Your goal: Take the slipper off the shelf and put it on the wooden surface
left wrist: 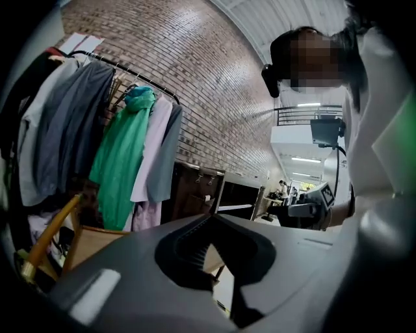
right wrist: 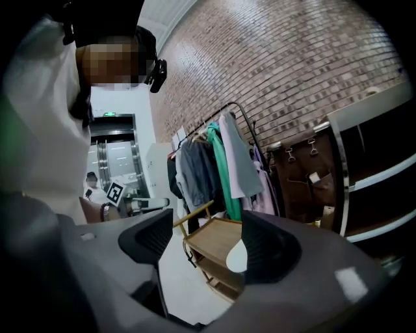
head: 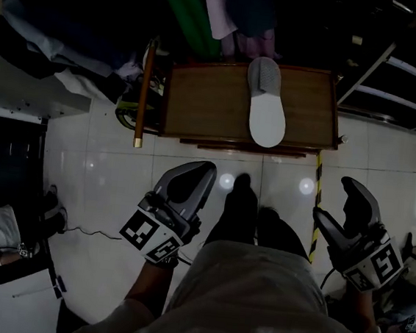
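The slipper [head: 266,105] is lying flat on the wooden surface [head: 201,95], right of its middle. Its grey upper is pointing toward the hanging clothes [head: 210,7] and its white heel end is reaching the near edge. Neither claw is touching it. Both are hanging well short of the wooden surface, over the white tiled floor [head: 97,165], one on each side of the person's legs [head: 253,226]. The left gripper [head: 192,179] is showing its jaws pressed together with nothing pinched; in the left gripper view only a narrow sliver of floor is showing past the pads. The right gripper [head: 346,206] is holding its jaws spread wide and empty. In the right gripper view the wooden surface is showing through the gap, and the slipper's white end is peeking out beside the right-hand pad [right wrist: 270,250]. That is background only, with no contact. A wooden pole [head: 144,92] is leaning just beside the left edge of the wooden surface. A shelf [head: 394,78] with pale rails is standing to the right of the surface. In the left gripper view a green garment [left wrist: 120,156] is hanging on a rack in front of a brick wall [left wrist: 195,65]. A yellow-and-black strip [head: 315,203] is running along the floor from the surface's right front corner toward the right gripper.
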Demonstrator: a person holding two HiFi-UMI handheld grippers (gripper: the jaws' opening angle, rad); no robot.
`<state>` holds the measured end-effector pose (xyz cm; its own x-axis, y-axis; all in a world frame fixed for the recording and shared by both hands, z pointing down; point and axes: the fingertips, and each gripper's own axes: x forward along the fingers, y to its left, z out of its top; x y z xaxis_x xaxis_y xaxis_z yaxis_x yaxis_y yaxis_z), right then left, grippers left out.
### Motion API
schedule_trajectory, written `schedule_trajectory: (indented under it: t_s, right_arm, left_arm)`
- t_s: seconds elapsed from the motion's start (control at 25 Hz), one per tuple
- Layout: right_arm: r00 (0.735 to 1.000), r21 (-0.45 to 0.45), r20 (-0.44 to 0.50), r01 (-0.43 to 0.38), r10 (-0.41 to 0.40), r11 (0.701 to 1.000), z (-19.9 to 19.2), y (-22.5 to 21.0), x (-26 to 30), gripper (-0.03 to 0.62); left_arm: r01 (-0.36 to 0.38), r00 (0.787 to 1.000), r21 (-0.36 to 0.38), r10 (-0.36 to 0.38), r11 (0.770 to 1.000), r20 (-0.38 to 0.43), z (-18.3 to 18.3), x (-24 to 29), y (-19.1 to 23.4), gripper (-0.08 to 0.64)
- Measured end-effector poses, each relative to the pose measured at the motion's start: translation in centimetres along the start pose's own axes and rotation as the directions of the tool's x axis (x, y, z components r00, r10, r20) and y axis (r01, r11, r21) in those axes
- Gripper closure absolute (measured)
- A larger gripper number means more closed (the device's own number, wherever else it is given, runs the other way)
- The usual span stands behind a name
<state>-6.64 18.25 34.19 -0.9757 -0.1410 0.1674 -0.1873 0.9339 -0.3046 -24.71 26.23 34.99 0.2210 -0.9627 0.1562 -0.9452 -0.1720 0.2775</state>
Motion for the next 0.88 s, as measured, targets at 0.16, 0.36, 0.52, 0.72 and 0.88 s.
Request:
schedule_trajectory:
  t_s: [0.16, 0.36, 0.52, 0.72, 0.88]
  right_arm:
    - [0.999, -0.051, 0.018, -0.029, 0.030, 0.998, 0.6, 1.3, -4.0, 0.270]
    - [0.998, -0.078, 0.030, -0.051, 0.054, 0.996, 0.8, 5.1, -6.9, 0.270]
    - [0.999, -0.107, 0.016, -0.048, 0.050, 0.993, 0.3, 8.2, -5.6, 0.271]
    - [0.996, -0.069, 0.044, -0.069, 0.073, 0.995, 1.2, 12.7, -4.3, 0.278]
    - [0.993, -0.143, 0.036, -0.103, 0.109, 0.984, 1.5, 14.6, -3.4, 0.285]
  left_arm:
    - [-0.037, 0.999, 0.001, 0.037, 0.999, 0.036, -0.3, -2.0, -4.2, 0.569]
    - [0.012, 1.000, 0.155, -0.011, 0.988, -0.006, 0.2, -3.0, -8.5, 0.569]
    - [0.130, 0.988, 0.146, -0.141, 0.981, 0.064, 3.0, -3.5, -10.9, 0.569]
    - [0.256, 0.962, 0.194, -0.269, 0.947, 0.046, 4.8, -4.5, -15.7, 0.569]
    - [0.304, 0.947, 0.170, -0.316, 0.937, 0.049, 5.1, -5.5, -17.0, 0.569]
